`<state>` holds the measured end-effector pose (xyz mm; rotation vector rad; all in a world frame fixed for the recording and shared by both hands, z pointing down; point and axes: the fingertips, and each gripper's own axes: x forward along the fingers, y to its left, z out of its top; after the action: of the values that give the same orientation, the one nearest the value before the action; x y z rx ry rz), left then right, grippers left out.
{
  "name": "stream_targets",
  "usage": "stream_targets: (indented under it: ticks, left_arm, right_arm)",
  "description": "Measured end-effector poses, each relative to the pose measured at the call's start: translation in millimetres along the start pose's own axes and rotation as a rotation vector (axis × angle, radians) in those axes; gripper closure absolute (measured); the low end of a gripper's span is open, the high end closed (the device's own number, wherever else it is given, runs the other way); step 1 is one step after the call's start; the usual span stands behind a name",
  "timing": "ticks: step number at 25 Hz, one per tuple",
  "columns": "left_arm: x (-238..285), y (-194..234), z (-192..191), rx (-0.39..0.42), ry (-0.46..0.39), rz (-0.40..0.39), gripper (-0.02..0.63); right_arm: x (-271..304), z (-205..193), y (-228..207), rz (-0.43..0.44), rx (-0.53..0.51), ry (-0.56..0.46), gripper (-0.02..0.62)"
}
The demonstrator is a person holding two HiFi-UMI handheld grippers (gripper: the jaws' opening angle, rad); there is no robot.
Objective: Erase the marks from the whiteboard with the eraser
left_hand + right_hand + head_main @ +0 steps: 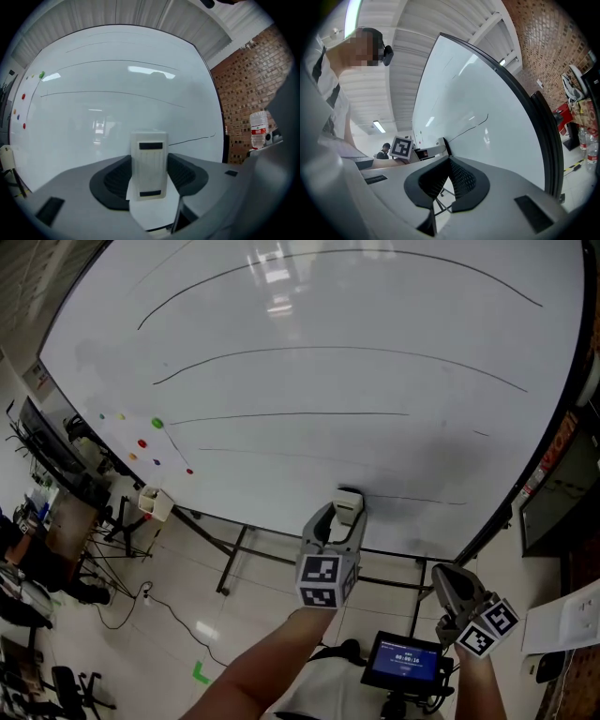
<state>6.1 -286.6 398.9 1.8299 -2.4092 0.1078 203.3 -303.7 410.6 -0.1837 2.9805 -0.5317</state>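
The eraser [149, 164] is sitting upright between the jaws of the left gripper [344, 517], which are pinching it by its two long sides. It's right up at the lower part of the whiteboard [328, 381], by the left end of the thin bottom line [412, 500]. Honestly can't tell if the pad is actually pressing on the surface.

If I'm doing this step, I'm making sure the eraser face is lying flat on the board, not riding on one edge. Then I'm dragging it right along that line in one steady pass. The line is thin, so light pressure is probably enough. Pushing harder could twist the eraser in the jaws.

Above it, four more long marks are curving across the board, so I'm guessing most of the job is left. Working upward line by line looks sensible. I'd go easy near the colored magnets [157, 423] at the left edge.

The right gripper [457, 592] is hanging low by the tablet [405, 661], jaws pressed together with nothing in them. Fine there.
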Motion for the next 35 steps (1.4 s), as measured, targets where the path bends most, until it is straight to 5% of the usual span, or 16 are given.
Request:
stream_targets:
  ticks: [5, 14, 23, 30, 35]
  left_arm:
    - [-6.2, 21.0, 0.7, 0.015, 0.0, -0.037, 0.342]
    - [-26.3, 111.5, -6.4, -0.009, -0.014, 0.059, 0.341]
    - [-28.2, 115.7, -8.1, -0.005, -0.048, -0.004, 0.342]
    - [-22.5, 90.3, -10.5, 0.085, -0.061, -0.08, 0.342]
    - [-18.7, 80.4, -10.3, 0.095, -0.055, -0.045, 0.342]
  right_arm:
    - [12.1, 1.1, 10.5, -0.029, -0.012, 0.003, 0.577]
    - [41.2, -2.3, 28.5, -0.079, -0.052, 0.011, 0.575]
    - [60.9, -14.5, 44.7, -0.125, -0.07, 0.022, 0.577]
    - [63.6, -7.7, 37.7, -0.132, -0.103, 0.012, 0.575]
    - [51.1, -6.5, 22.7, -0.135, -0.082, 0.012, 0.575]
